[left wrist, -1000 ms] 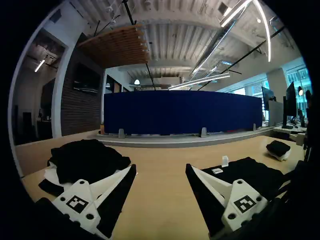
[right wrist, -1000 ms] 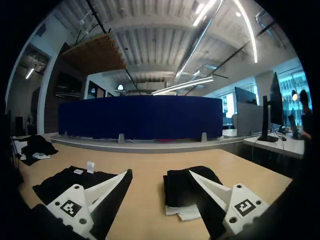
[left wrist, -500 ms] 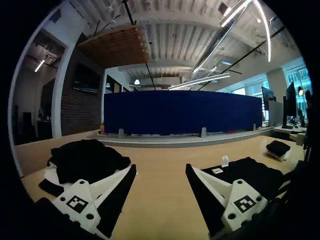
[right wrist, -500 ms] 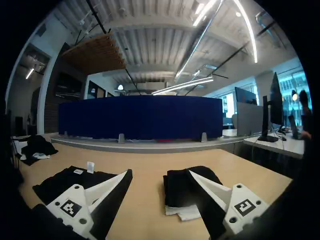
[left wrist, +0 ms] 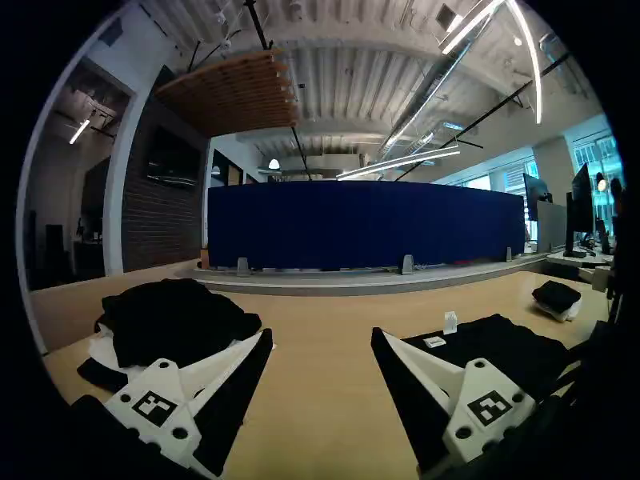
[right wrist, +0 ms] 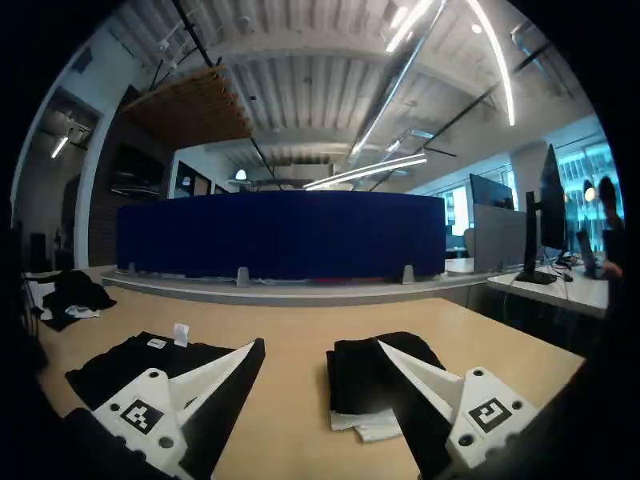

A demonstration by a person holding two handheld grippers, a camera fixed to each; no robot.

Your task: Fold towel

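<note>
The left tongs (left wrist: 320, 336) are standing spread wide and pinching nothing. Their white fingers are pointing across the pale wooden tabletop (left wrist: 320, 400) from the lower edge of the left gripper view. The right tongs (right wrist: 320, 346) are likewise gaping apart and gripping nothing at the bottom of the right gripper view.

A flat black towel (left wrist: 496, 340), bearing a small white tag near its far edge, is lying spread on the tabletop. It is showing at the lower right of the left gripper view, partly behind that view's right-hand finger, and at the lower left of the right gripper view.

A crumpled black heap (left wrist: 172, 320) with white cloth under it is sitting at the lower left of the left gripper view. A folded black stack (right wrist: 372, 372) on a white layer is resting at the lower centre of the right gripper view, partly behind the right-hand finger. A blue partition (left wrist: 360, 224) is running across the middle of both views, behind the tabletop.
</note>
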